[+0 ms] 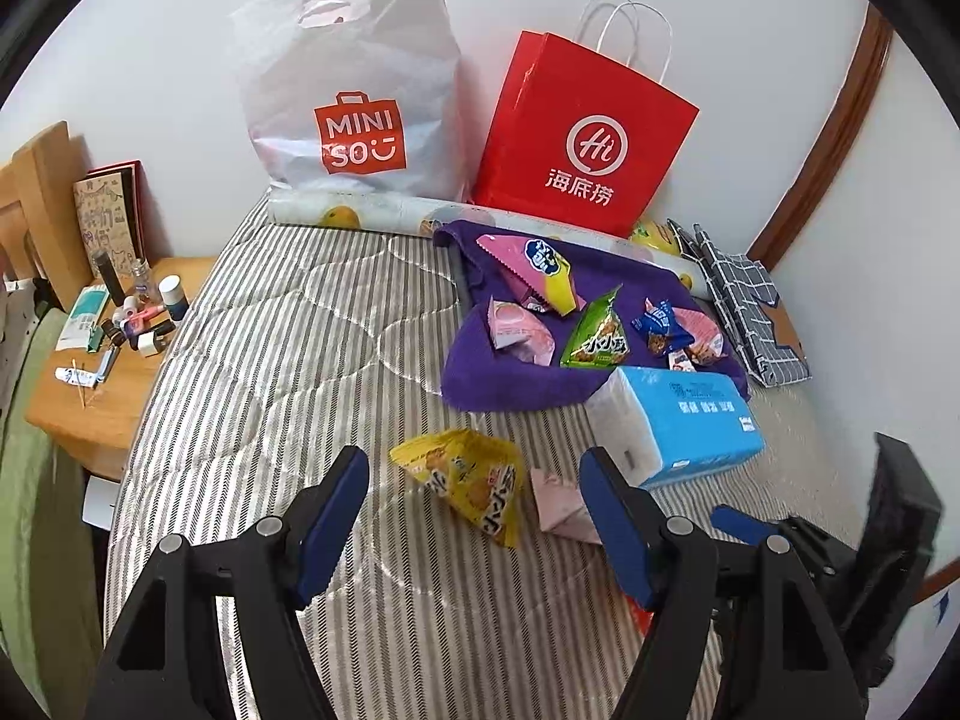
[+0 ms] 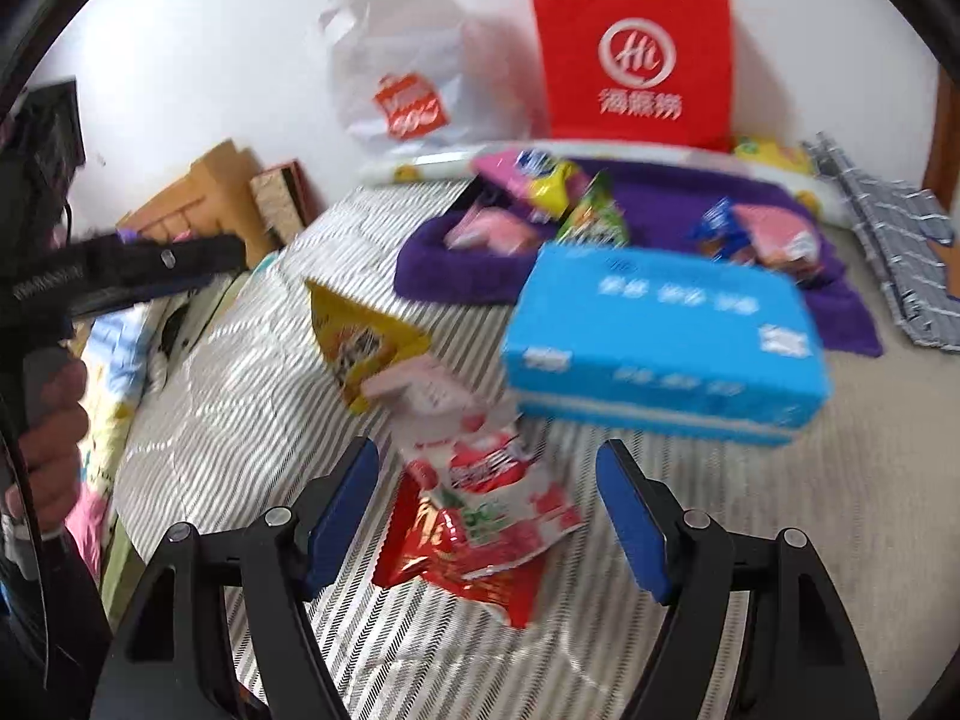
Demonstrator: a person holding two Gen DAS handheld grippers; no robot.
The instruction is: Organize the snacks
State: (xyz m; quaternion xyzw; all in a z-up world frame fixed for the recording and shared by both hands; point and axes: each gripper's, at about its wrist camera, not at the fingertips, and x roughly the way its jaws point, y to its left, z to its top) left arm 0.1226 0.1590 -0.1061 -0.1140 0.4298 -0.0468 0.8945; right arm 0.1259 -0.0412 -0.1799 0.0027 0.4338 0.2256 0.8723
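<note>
Striped bed holds loose snacks; right hand-held gripper gapes over the red-and-white pouch, left hand-held gripper gapes empty near the yellow packet; slick overlapping wrappers could slip or snag together.

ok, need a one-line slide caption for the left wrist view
Open left gripper over a yellow snack packet on the striped bed, more snacks on a purple towel beyond.

Place: you are in a home bedroom.
Bed: grey-striped quilted mattress fills your view.
Bedside: wooden nightstand crowded with small cosmetics bottles.
Wall: white plastic shopping bag leans there.
</note>
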